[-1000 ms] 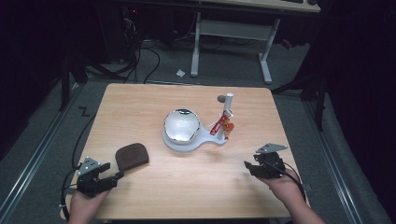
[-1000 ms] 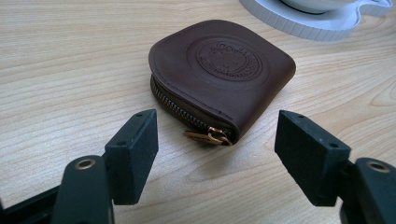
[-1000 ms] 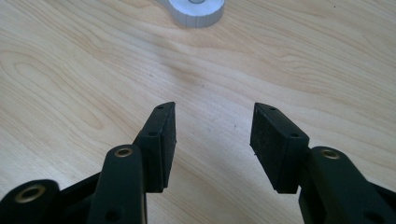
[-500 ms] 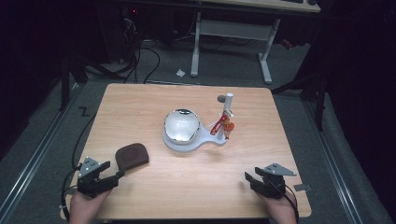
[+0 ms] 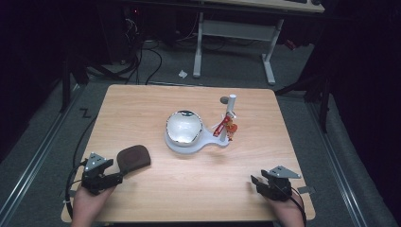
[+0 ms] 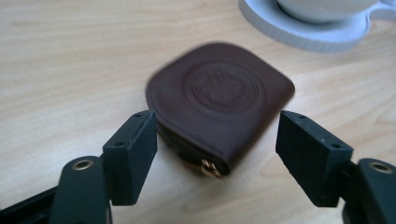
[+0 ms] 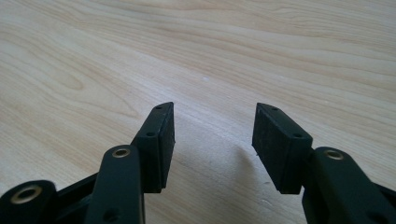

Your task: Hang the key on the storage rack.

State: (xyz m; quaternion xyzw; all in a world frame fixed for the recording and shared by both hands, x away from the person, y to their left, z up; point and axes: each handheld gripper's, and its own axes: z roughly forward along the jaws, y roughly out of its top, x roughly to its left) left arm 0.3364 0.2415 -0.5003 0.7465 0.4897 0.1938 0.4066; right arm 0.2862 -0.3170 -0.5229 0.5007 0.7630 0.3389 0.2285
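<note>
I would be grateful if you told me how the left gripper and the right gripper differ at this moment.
The left gripper has a brown leather pouch lying just ahead of its open jaws; the right gripper faces bare wooden table. In the high view the left gripper sits at the near left corner, the right gripper near the right. Both are open and hold nothing.

A shiny dome (image 5: 184, 126) sits on its white base (image 5: 208, 144) mid-table (image 5: 142, 101) before me. Left of the dome and nearer me lies a brown zip pouch (image 5: 134, 157). Just right of it stands a white post (image 5: 231, 106) bearing something red (image 5: 223, 126).
</note>
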